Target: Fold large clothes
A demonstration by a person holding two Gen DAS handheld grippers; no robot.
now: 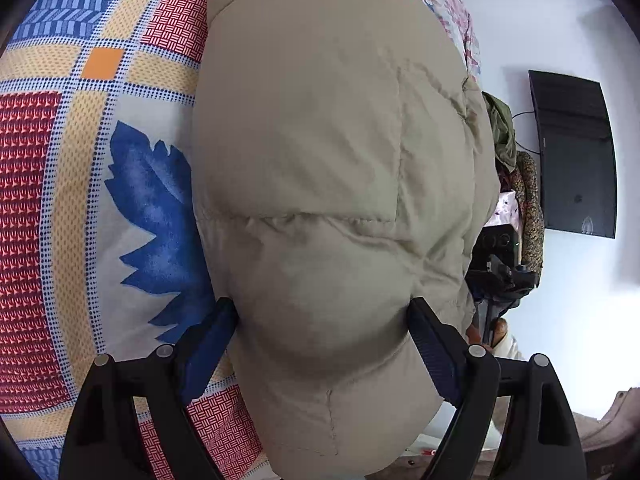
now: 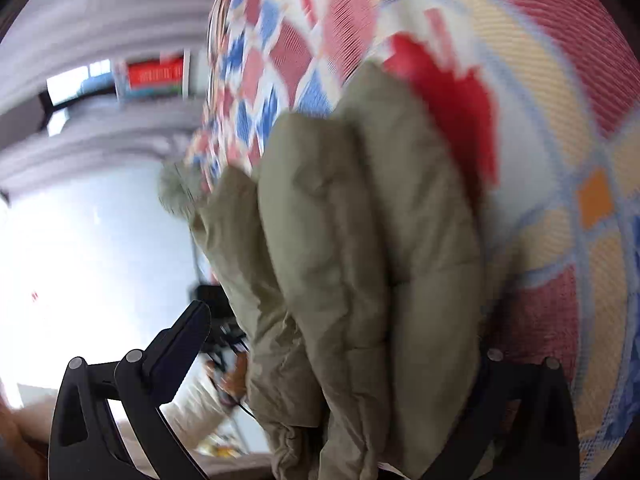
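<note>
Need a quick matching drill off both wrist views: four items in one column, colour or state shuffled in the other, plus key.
1. puffer jacket
2. leaf print on bedsheet
3. wall TV
4. left tongs

A. black, screen off
B. blue
C. beige
D. pressed against both sides of the jacket's bulge

Pairs: 1-C, 2-B, 3-A, 4-D
</note>
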